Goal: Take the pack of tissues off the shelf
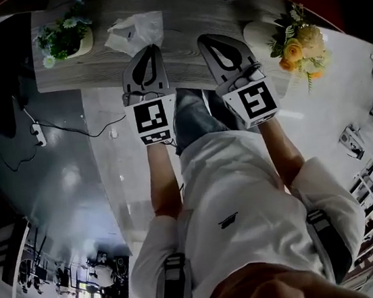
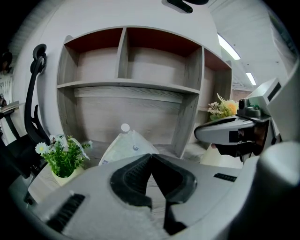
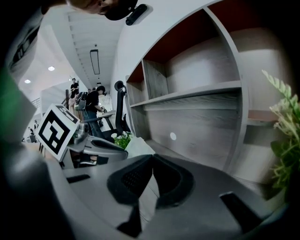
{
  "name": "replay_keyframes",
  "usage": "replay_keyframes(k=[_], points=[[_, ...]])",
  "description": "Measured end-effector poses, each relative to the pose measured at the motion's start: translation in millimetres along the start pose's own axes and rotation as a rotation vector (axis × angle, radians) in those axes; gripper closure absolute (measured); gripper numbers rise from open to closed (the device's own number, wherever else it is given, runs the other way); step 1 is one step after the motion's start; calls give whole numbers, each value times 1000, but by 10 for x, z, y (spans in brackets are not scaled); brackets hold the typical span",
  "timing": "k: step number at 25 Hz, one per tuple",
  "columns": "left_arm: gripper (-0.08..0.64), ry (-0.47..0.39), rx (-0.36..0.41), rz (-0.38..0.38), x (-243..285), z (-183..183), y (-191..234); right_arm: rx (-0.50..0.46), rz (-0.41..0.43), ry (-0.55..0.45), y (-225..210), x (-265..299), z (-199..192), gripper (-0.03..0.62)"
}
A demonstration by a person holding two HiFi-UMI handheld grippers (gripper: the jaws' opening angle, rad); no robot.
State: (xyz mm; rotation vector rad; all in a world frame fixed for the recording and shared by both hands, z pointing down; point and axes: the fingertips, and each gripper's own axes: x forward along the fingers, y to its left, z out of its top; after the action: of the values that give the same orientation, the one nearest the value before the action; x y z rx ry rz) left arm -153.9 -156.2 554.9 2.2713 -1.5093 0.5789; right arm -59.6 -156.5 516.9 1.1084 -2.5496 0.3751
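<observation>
Head view: the pack of tissues lies on the shelf, midway between its back and front edges, just past the left gripper. The right gripper is alongside.

Left gripper view: its 2 jaws are clenched on nothing. A potted plant stands toward the shelf's left edge.

Right gripper view: its jaws are pressed together, empty. The pale shape beyond them is probably the pack.

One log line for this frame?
phase: pre-grasp | left gripper: shut, empty | right gripper: shut, empty | pack of tissues: on shelf, untouched
</observation>
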Motion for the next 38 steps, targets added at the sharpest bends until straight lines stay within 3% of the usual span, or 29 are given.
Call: replay_keyframes(k=[22, 38], points=[[528, 85, -35, -27, 286, -622, -164, 52, 9, 39, 22, 79, -424, 566], [526, 89, -67, -72, 224, -688, -398, 43, -3, 54, -26, -58, -592, 566]])
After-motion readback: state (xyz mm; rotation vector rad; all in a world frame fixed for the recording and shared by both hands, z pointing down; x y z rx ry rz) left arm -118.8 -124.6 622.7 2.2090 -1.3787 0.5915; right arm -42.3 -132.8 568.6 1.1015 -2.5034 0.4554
